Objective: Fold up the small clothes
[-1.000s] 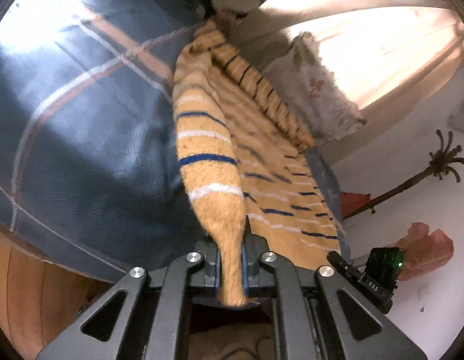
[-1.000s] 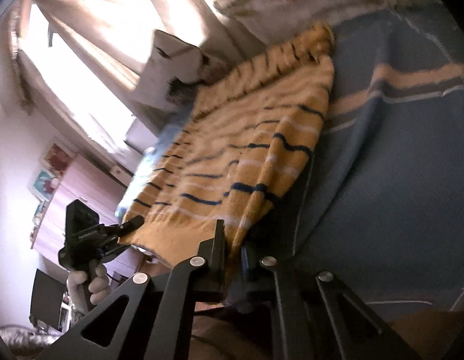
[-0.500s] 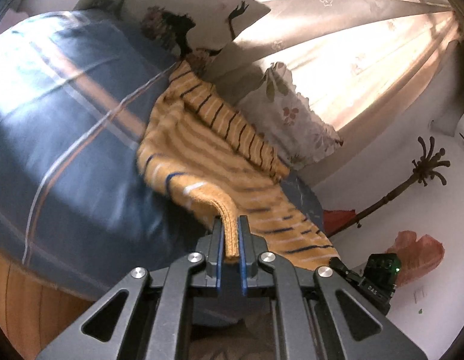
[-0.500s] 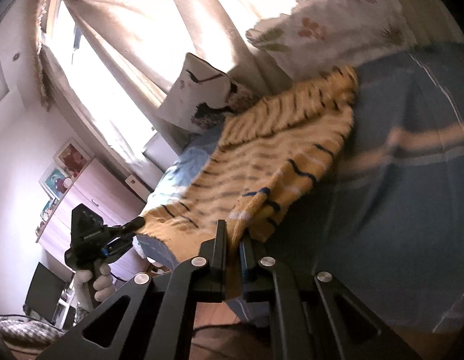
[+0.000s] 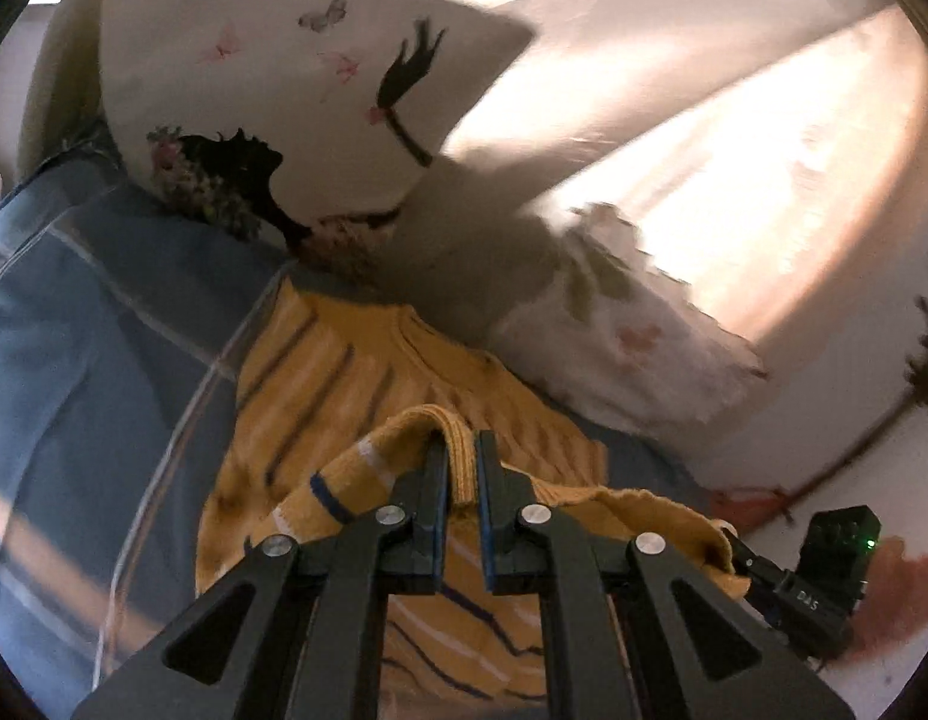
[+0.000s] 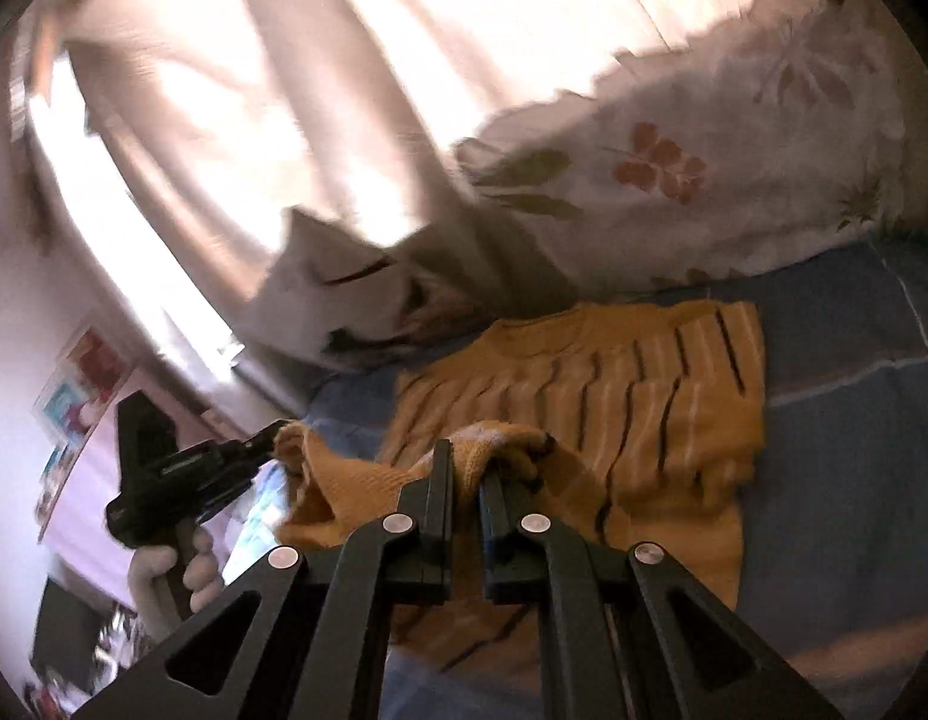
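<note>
Left wrist view: left gripper (image 5: 462, 468) clamps the yellow striped sweater's (image 5: 344, 384) hem, doubled over its body on the blue bed (image 5: 74, 360). Right gripper (image 6: 464, 474) pinches another hem corner. Motion blur smears pillows (image 6: 673, 180).

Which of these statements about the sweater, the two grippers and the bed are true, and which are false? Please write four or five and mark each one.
1. The left gripper is shut on the hem of the yellow striped sweater. True.
2. The right gripper is open and holds nothing. False: it is shut on a bunch of the same sweater.
3. The sweater lies on a wooden table. False: it lies on a blue plaid bedsheet.
4. Two pillows, a printed cushion and a floral pillow, stand behind the sweater. True.
5. The sweater's stripes are red. False: they are dark blue and white.
</note>
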`<state>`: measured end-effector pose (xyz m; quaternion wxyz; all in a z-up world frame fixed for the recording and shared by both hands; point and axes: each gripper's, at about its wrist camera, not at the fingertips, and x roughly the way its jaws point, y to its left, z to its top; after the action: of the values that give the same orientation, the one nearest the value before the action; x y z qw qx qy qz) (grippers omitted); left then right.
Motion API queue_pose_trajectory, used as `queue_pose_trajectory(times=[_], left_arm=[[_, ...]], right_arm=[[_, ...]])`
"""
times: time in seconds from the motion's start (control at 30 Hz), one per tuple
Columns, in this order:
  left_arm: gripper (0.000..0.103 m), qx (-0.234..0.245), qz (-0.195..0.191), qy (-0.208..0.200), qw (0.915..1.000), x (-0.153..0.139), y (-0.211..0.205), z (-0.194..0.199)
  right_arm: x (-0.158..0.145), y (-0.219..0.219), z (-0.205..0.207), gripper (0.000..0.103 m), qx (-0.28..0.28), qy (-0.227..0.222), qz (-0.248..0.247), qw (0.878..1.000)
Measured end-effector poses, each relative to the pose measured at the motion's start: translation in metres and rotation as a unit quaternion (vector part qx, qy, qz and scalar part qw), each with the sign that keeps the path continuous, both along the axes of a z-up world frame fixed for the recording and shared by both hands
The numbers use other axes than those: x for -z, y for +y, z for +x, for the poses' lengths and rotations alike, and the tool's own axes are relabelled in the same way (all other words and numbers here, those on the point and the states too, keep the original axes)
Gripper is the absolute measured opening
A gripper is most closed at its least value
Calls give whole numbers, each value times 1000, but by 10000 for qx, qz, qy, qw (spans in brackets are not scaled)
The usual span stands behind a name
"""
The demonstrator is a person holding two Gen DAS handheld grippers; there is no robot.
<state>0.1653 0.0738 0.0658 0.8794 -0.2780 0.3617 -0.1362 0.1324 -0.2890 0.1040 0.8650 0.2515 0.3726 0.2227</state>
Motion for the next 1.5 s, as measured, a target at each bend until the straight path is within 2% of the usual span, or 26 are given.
queue_pose_trajectory(times=[0.1,0.2,0.37,0.47,0.53,0.6,0.63,0.67,0.73,0.83,0.9,0.97,1.03,1.1,1.17,1.2,1.23,1.27,1.33,1.43,1.5], left_arm=[[8,-199,88,243,9995,14,-1,50],[8,-353,14,463,9983,33,2,90],[8,-467,-148,717,9962,65,7,133],[9,-436,-550,753,9947,79,18,144],[16,-391,-805,735,9933,85,24,147],[26,-371,-949,676,9925,86,30,146],[27,-369,-979,649,9924,84,31,146],[28,-355,-983,634,9925,81,32,144],[31,-292,-952,610,9932,75,33,136],[40,-109,-638,470,9968,63,31,115],[45,-1,-291,466,9985,59,31,98],[47,99,51,576,9983,61,30,85],[47,163,524,739,9958,68,28,73],[47,189,803,830,9931,75,28,63],[47,204,949,921,9910,83,29,56],[47,150,1069,984,9893,87,29,55],[47,77,1189,1052,9873,90,29,56],[47,-4,1274,1131,9854,93,31,58],[47,-162,1169,1252,9851,99,38,64],[47,-376,778,1280,9880,100,49,74],[47,-407,713,1193,9895,93,47,78]], right_arm=[[26,-3,56,7,186,394,7,9991],[55,-9,99,7,346,737,131,9966],[92,-24,139,11,602,1054,774,9896],[105,-34,151,34,667,1057,1075,9863],[107,-47,153,60,1070,889,1163,9834],[108,-61,155,68,1351,849,1352,9779],[107,-66,156,68,1463,882,1388,9755],[105,-71,156,68,1525,880,1334,9753],[92,-68,152,68,1397,712,1007,9825],[69,-46,137,68,865,306,-19,9958],[64,-26,128,68,492,198,-662,9964],[69,-13,120,68,263,145,-1102,9935],[74,-7,122,68,216,173,-1303,9911],[83,3,132,68,87,307,-1408,9895],[90,12,141,67,31,362,-1667,9853],[95,18,147,54,-39,407,-1857,9818],[101,20,153,22,-84,483,-1984,9789],[107,21,162,9,-88,598,-2082,9762],[111,16,171,6,189,662,-2223,9725],[119,-3,180,6,580,916,-2014,9735],[124,-12,186,6,764,1095,-1873,9732]])
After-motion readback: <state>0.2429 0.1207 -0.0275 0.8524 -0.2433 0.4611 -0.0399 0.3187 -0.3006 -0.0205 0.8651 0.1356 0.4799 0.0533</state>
